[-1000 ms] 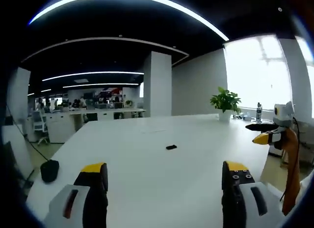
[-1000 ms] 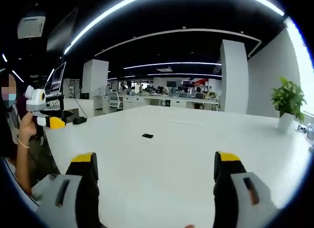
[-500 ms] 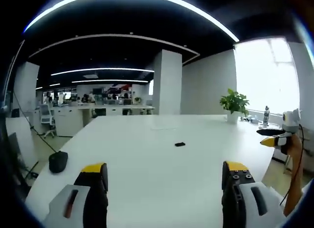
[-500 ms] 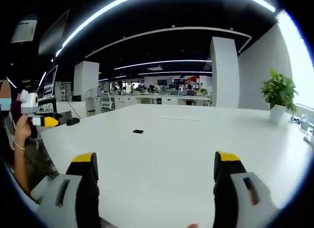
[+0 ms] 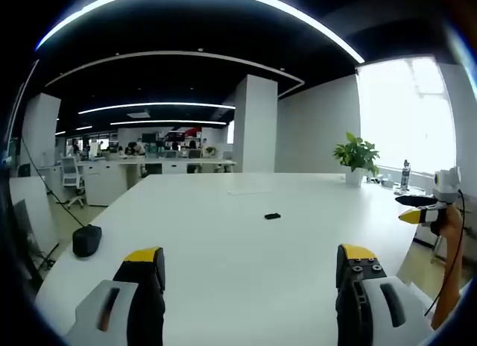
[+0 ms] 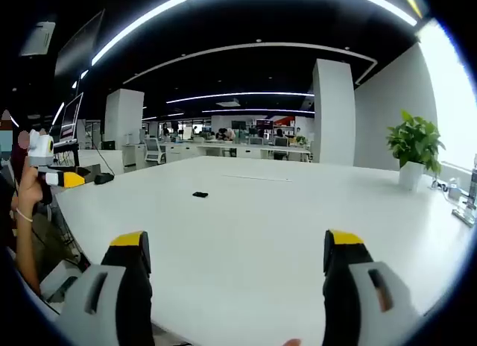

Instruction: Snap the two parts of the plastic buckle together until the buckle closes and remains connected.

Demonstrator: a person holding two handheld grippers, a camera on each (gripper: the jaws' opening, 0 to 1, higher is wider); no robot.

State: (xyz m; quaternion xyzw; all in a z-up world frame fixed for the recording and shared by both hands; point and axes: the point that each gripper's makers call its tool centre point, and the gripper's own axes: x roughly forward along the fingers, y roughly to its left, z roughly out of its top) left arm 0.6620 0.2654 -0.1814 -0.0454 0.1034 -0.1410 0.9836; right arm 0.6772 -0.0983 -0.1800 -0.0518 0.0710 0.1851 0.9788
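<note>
Both jaws of your left hand-held gripper (image 5: 250, 275) and right hand-held gripper (image 6: 238, 279) stand wide apart and empty, above the near edge of the bench (image 5: 223, 249). The buckle (image 5: 272, 216) lies mid-bench, well apart from both. Whether it is one part or two cannot be told; a blind grasp risks pushing it away. The left gripper view shows a dark object (image 5: 86, 240) at the left edge; the right gripper view shows a bottle (image 6: 470, 183) at the right edge.
</note>
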